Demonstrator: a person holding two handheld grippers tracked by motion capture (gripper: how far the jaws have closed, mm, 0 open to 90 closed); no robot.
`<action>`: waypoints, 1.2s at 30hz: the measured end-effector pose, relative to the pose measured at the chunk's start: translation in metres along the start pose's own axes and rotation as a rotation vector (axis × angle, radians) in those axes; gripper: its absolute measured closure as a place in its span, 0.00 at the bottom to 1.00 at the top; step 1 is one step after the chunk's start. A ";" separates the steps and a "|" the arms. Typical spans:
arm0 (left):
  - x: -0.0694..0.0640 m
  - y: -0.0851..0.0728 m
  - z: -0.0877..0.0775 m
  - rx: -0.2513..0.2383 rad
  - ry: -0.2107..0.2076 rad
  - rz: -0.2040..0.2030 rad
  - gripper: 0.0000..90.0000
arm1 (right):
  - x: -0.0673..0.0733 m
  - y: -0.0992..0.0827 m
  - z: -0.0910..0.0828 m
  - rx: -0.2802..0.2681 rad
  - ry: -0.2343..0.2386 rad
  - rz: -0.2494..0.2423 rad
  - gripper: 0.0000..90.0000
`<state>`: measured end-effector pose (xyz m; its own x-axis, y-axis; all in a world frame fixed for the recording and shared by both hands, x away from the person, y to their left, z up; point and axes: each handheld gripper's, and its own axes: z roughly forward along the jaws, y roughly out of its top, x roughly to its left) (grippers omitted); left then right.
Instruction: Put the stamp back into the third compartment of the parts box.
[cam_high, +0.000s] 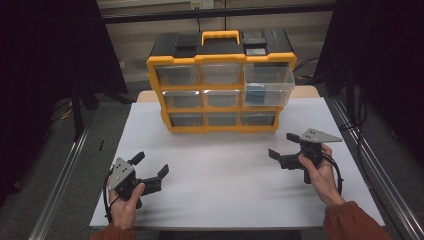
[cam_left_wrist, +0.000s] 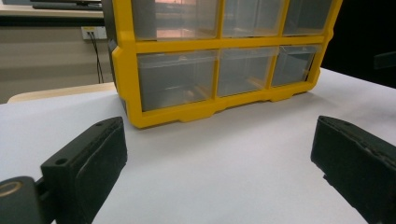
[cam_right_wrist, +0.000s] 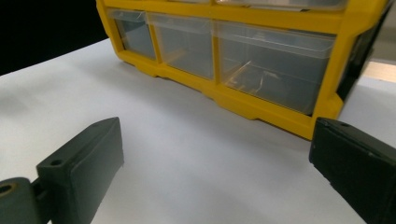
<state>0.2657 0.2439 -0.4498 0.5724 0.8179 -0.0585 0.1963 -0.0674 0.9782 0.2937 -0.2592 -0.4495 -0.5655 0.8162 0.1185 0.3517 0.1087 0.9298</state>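
Observation:
A yellow and black drawer cabinet (cam_high: 220, 82) with clear plastic drawers stands at the back of the white table (cam_high: 225, 170). Its top right drawer (cam_high: 267, 80) is pulled out toward me, with something blue showing behind its clear front. My left gripper (cam_high: 150, 166) rests at the front left, open with nothing between the jaws. My right gripper (cam_high: 282, 145) rests at the front right, open and holding nothing. In the left gripper view the cabinet (cam_left_wrist: 219, 60) lies ahead of the wide-apart jaws, and in the right gripper view the cabinet (cam_right_wrist: 243, 51) lies ahead as well.
A yellow carry handle (cam_high: 220, 36) tops the cabinet. Metal rails (cam_high: 65, 170) run along both sides of the table. A dark frame and cables stand at the back right (cam_high: 350, 90). Bare white tabletop lies between the grippers and the cabinet.

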 end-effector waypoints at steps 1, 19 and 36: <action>0.000 0.000 0.000 -0.001 -0.001 -0.001 0.04 | 0.001 -0.002 -0.002 -0.003 -0.008 0.001 0.03; 0.001 -0.002 -0.010 -0.004 0.015 0.002 0.04 | 0.017 -0.023 -0.046 -0.089 -0.187 0.022 0.01; 0.001 -0.002 -0.011 -0.008 0.004 0.003 0.03 | 0.012 -0.045 -0.090 -0.107 -0.274 0.059 0.01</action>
<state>0.2573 0.2515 -0.4498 0.5696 0.8200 -0.0552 0.1884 -0.0649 0.9799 0.2040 -0.3048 -0.4588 -0.3187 0.9437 0.0886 0.2896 0.0080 0.9571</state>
